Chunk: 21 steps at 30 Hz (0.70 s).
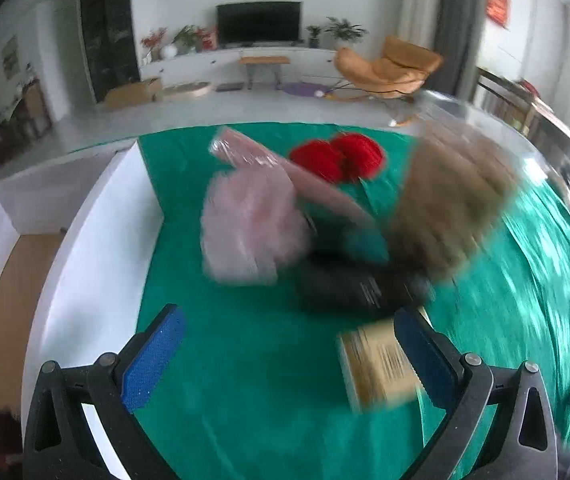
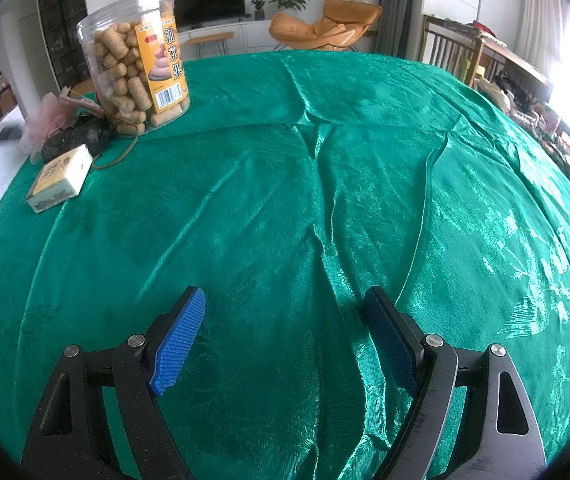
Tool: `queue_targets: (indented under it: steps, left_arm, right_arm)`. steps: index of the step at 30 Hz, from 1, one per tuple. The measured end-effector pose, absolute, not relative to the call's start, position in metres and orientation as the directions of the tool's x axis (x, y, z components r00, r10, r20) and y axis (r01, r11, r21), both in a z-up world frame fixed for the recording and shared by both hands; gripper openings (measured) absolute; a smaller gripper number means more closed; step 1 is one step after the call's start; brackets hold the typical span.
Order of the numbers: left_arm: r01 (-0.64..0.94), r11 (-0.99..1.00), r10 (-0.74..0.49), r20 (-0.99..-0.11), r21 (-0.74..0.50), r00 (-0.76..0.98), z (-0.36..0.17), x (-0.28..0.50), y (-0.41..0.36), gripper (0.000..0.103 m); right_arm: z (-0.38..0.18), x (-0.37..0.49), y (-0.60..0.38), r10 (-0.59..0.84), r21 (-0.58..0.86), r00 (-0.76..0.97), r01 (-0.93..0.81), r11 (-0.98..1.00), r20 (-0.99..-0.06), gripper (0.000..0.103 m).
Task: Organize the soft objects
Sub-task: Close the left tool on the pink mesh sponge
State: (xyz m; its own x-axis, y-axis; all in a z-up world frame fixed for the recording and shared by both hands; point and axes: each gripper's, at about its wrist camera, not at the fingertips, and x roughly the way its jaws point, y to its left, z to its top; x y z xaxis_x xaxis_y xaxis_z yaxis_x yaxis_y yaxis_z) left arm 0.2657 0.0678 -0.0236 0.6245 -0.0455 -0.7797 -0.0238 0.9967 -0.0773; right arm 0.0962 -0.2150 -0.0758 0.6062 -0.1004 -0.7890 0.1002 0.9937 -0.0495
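A pink fluffy tulle puff (image 1: pixel 251 224) lies near the left edge of the tabletop, on the wrinkled green satin cloth (image 2: pixel 325 184), touching a dark ball of black twine (image 1: pixel 349 284) and a long pink flat packet (image 1: pixel 281 168) that leans over it. Two red yarn pompoms (image 1: pixel 339 157) sit just behind, side by side. A small yellow-and-white paper box (image 2: pixel 60 179) rests just in front of the twine, and a clear plastic jar of tan snack sticks (image 2: pixel 137 64) stands upright beside the cluster.

The left tool (image 1: pixel 289 354) hovers near the cluster, its blue pads wide apart and empty. The right tool (image 2: pixel 285 340) is likewise spread open, over a broad bare stretch of cloth.

The left view is badly motion-blurred: the jar smears to a brown mass, and the box's print is unreadable. A white ledge (image 1: pixel 85 264) borders the cloth's left edge.
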Motion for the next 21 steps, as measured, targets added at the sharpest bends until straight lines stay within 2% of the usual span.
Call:
queue_targets:
  steps: [5, 9, 10, 11, 12, 13, 15, 21]
  left_arm:
    - [-0.113, 0.976, -0.097, -0.831, -0.188, 0.548, -0.05, 0.334, 0.094, 0.102]
    - [-0.147, 0.966, -0.102, -0.837, -0.211, 0.538, -0.062, 0.363, 0.102, 0.102]
    - [-0.141, 0.966, -0.108, -0.839, -0.215, 0.533, -0.065, 0.368, 0.101, 0.099]
    - [-0.125, 0.967, -0.124, -0.843, -0.22, 0.523, -0.068, 0.372, 0.1, 0.076]
    - [-0.11, 0.97, -0.132, -0.848, -0.218, 0.514, -0.07, 0.373, 0.098, 0.059]
    - [-0.102, 0.974, -0.122, -0.851, -0.201, 0.511, -0.071, 0.371, 0.097, 0.046]
    - [-0.074, 0.983, -0.104, -0.833, -0.17, 0.543, -0.064, 0.36, 0.094, 0.039]
    - [-0.038, 0.982, -0.128, -0.806, -0.183, 0.578, -0.03, 0.304, 0.096, 0.038]
  right_arm:
    - [-0.076, 0.096, -0.215, -0.1, -0.049, 0.606, 0.1, 0.994, -0.789, 0.084]
    - [-0.076, 0.096, -0.215, -0.098, -0.048, 0.606, 0.098, 0.994, -0.79, 0.085]
    - [-0.076, 0.096, -0.215, -0.097, -0.048, 0.606, 0.097, 0.994, -0.79, 0.085]
    - [-0.076, 0.096, -0.215, -0.097, -0.048, 0.605, 0.096, 0.994, -0.79, 0.085]
    - [-0.076, 0.096, -0.215, -0.096, -0.048, 0.605, 0.094, 0.994, -0.791, 0.086]
    - [-0.076, 0.096, -0.214, -0.094, -0.049, 0.604, 0.092, 0.995, -0.792, 0.087]
    - [-0.076, 0.097, -0.214, -0.094, -0.049, 0.603, 0.09, 0.995, -0.792, 0.087]
    - [-0.076, 0.096, -0.214, -0.094, -0.049, 0.603, 0.09, 0.995, -0.792, 0.087]
